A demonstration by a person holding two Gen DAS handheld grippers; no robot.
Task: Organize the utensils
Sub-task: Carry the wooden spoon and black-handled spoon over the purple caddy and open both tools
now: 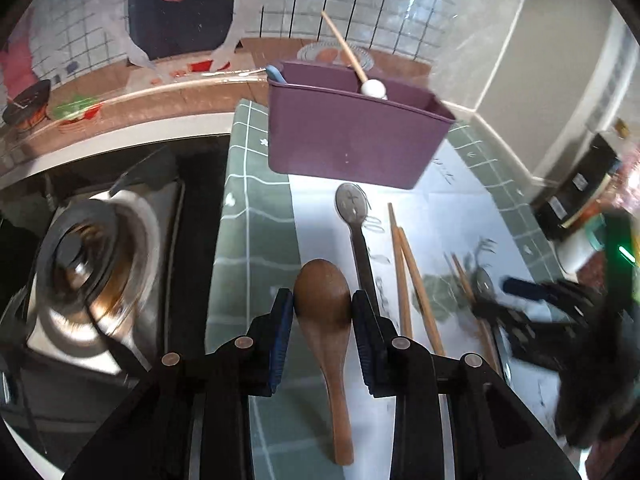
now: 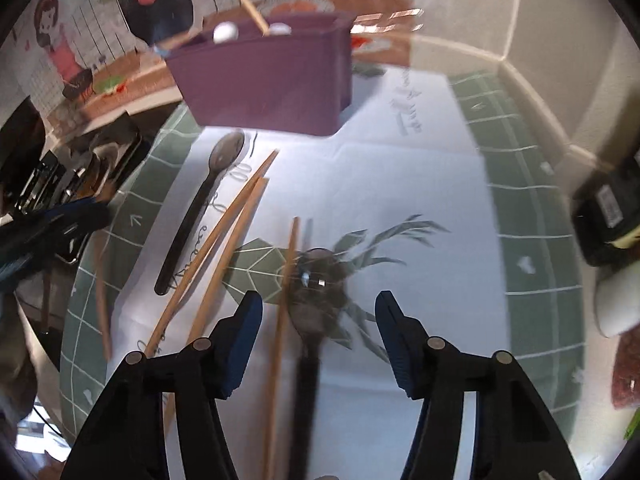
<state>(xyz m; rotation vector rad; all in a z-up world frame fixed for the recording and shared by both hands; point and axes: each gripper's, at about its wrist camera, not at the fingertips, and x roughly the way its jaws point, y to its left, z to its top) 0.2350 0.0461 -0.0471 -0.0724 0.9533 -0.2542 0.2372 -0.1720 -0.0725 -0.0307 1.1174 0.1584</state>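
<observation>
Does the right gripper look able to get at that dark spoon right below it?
Probably yes: the right gripper hangs open over the dark spoon, nothing covering it. One chopstick lies right beside it and might get caught too.

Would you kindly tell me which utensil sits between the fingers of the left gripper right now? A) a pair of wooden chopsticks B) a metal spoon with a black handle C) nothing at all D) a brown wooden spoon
D: in the left wrist view the left gripper has its blue pads against both sides of the wooden spoon bowl.
</observation>
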